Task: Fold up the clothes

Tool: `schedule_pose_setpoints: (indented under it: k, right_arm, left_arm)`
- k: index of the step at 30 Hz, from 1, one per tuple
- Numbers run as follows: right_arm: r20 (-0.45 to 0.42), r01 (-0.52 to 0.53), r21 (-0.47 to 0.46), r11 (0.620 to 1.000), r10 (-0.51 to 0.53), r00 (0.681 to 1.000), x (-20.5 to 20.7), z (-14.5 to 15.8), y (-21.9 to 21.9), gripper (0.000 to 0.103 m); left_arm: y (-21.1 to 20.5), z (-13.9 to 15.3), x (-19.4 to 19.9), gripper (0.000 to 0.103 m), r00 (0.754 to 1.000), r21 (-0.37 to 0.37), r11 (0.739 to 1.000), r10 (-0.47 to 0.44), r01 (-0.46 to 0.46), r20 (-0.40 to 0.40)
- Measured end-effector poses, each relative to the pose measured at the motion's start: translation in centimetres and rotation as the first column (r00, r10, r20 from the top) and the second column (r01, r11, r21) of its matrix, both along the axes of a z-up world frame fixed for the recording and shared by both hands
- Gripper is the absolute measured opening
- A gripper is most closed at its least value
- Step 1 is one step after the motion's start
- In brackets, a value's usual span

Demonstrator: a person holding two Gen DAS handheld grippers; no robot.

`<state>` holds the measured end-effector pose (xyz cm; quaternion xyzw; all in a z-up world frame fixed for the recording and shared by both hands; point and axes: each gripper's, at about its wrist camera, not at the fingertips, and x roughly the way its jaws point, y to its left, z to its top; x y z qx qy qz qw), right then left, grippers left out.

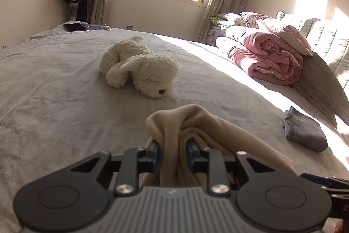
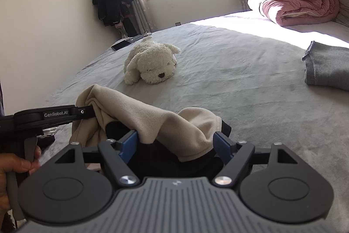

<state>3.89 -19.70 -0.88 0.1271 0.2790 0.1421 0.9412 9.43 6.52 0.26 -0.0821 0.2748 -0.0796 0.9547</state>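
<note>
The left fingers (image 1: 172, 153) were clenched on a bunch of the beige garment (image 1: 196, 123); the right fingers (image 2: 174, 146) stood released around its drooping edge above the bed (image 2: 240, 80). Soft, limp cloth: best gripped at hems.

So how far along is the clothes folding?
One grey garment already lies folded on the bed. The beige garment is in hand: the left gripper pinches a bunch of it, the right gripper stands open around it. It is still crumpled, so its folding remains.
</note>
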Motion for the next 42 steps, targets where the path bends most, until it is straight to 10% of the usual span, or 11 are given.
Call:
schedule_pose_setpoints:
  k: [20, 26, 42]
  right_arm:
    - [-0.087, -0.127, -0.102, 0.987, 0.119, 0.989, 5.0, -1.0, 4.6, 0.077]
    - [-0.072, -0.097, -0.210, 0.973, 0.084, 0.994, 7.5, -1.0, 6.4, 0.023]
    - [0.005, 0.107, -0.255, 0.961, -0.109, 0.994, 13.6, 3.0, 4.7, 0.014]
  left_arm:
    - [4.8, -1.9, 4.3, 0.027, 0.988, -0.084, 0.988, 0.126, -0.133, -0.085]
    - [5.0, -2.2, 4.8, 0.034, 0.989, -0.096, 0.992, 0.075, -0.088, -0.129]
    - [4.4, -1.7, 4.6, 0.049, 0.989, -0.113, 0.993, -0.035, 0.019, -0.143]
